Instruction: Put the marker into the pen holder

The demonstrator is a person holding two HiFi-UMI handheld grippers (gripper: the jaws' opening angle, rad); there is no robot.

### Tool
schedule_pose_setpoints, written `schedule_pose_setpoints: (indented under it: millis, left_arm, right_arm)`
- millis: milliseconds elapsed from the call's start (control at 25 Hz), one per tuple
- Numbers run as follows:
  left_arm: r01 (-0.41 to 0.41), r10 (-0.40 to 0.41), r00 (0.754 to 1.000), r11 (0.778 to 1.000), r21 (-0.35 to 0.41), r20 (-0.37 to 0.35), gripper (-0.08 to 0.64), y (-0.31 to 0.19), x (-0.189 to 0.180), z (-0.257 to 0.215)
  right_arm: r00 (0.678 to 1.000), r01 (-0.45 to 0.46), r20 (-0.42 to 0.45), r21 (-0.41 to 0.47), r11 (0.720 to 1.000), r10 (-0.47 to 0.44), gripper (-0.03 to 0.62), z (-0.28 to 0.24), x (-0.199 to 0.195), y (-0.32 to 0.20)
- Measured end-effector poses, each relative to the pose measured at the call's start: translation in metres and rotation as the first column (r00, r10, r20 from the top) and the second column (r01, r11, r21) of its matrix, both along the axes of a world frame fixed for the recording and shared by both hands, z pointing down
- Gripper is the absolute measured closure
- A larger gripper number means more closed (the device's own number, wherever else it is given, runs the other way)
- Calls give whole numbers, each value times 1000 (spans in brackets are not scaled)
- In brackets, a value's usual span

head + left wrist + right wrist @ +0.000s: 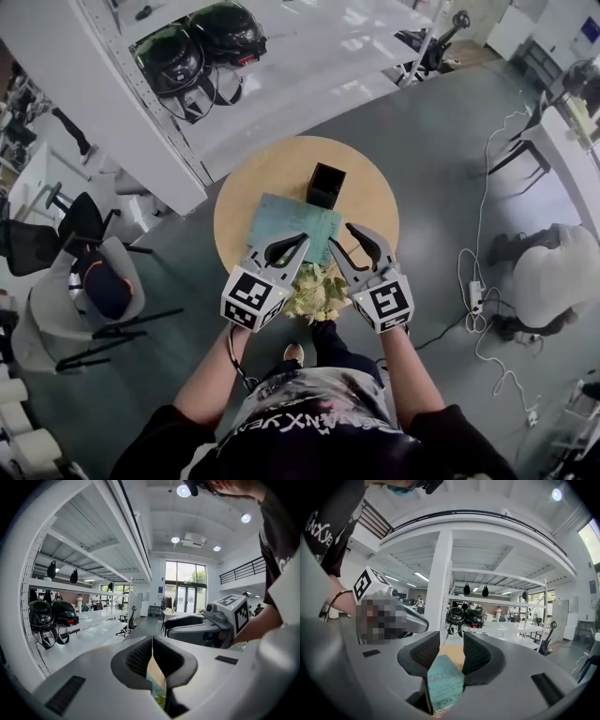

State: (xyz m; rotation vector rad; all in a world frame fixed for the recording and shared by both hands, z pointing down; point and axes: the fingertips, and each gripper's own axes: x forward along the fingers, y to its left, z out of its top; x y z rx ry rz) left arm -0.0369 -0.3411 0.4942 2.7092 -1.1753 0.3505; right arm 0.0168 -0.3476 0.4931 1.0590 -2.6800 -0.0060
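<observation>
A round worktop point(272, 169) of pale, smooth wood stands on a grey floor, and a square black pen holder point(325, 185), open at the top and box-shaped, sits upright on its far side, slightly right of centre. The marker itself cannot be picked out in any view. Just near of the pen holder lies a flat teal book point(291, 225) with a matte, slightly worn cover, turned a little askew. A crumpled yellow-green leafy bunch point(317, 292) rests at the worktop's near edge, touching the book's near side. The left claw point(298, 242), made of grey moulded plastic with dark ribbed pads, hovers over the book's near left part. In the left gripper view the left claw point(152, 639) has its tips pressed together with nothing between them. The right claw point(343, 237), of the same make, hovers over the book's near right corner. In the right gripper view the right claw point(451, 641) has its ribbed pads standing well apart, with only the teal book point(445, 681) showing far below through the gap. Far left of the worktop, two glossy black rounded helmets point(197, 47) rest side by side on a white metal shelf.
</observation>
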Motion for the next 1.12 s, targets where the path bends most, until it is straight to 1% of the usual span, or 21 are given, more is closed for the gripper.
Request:
schedule_pose_setpoints:
  millis: [280, 440, 600, 680, 760, 800, 880, 960, 1120]
  left_arm:
    - [-56, 57, 998, 998, 36, -10, 534, 85, 1, -19]
    - [-79, 80, 997, 996, 31, -16, 534, 133, 4, -28]
    - [-92, 92, 995, 996, 14, -24, 534, 167, 4, -34]
    - [-97, 97, 995, 995, 10, -30, 534, 177, 7, -38]
    - [-99, 99, 994, 995, 7, -36, 534, 184, 12, -41]
    - [-97, 97, 995, 995, 5, -39, 534, 187, 14, -43]
    - [-88, 88, 995, 996, 1, -46, 534, 191, 16, -46]
    - [-80, 79, 995, 997, -4, -52, 534, 191, 17, -49]
    - [-73, 73, 996, 997, -17, -43, 534, 191, 21, -45]
  right_arm:
    - [999, -51, 14, 40, 998, 51, 446, -24, 0, 95]
    - [993, -112, 27, 3, 994, 112, 446, -31, 12, 150]
    - [994, -106, 22, -18, 994, 106, 446, -36, 13, 191]
    - [994, -104, 19, -29, 994, 105, 450, -39, 15, 202]
    - [995, -94, 27, -34, 995, 95, 470, -41, 18, 211]
    - [996, -86, 32, -33, 996, 87, 486, -42, 19, 214]
    - [997, -70, 38, -30, 997, 71, 546, -46, 20, 219]
    - [998, -55, 41, -23, 998, 56, 588, -50, 20, 219]
    - [998, -22, 57, -15, 1000, 23, 590, -54, 21, 215]
